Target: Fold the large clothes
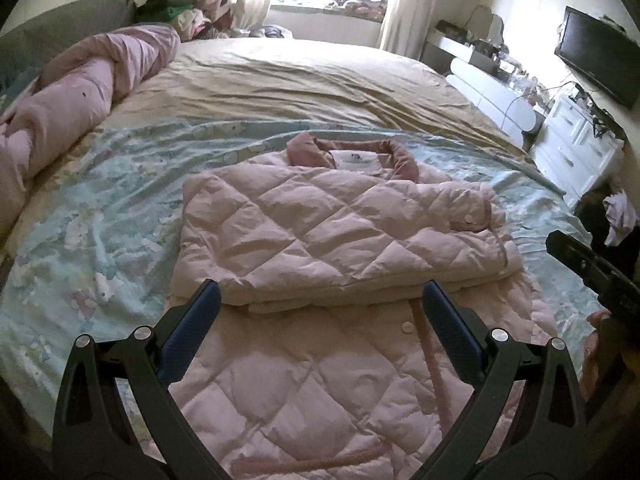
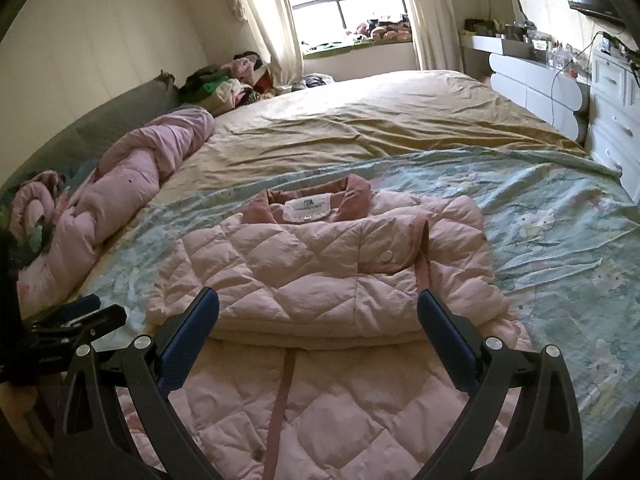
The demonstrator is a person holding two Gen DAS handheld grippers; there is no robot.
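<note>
Both my grippers, left gripper (image 1: 318,300) and right gripper (image 2: 318,310), hang spread and grasping nothing above the pink quilted jacket (image 1: 340,232) on the bed (image 1: 100,208): sleeves folded in over the chest, lower half not yet folded up.

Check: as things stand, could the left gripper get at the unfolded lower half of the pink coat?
Probably yes. The left gripper is open and empty, right above the lower half of the pink quilted coat, with nothing between them. The right gripper is alongside, also open.
</note>
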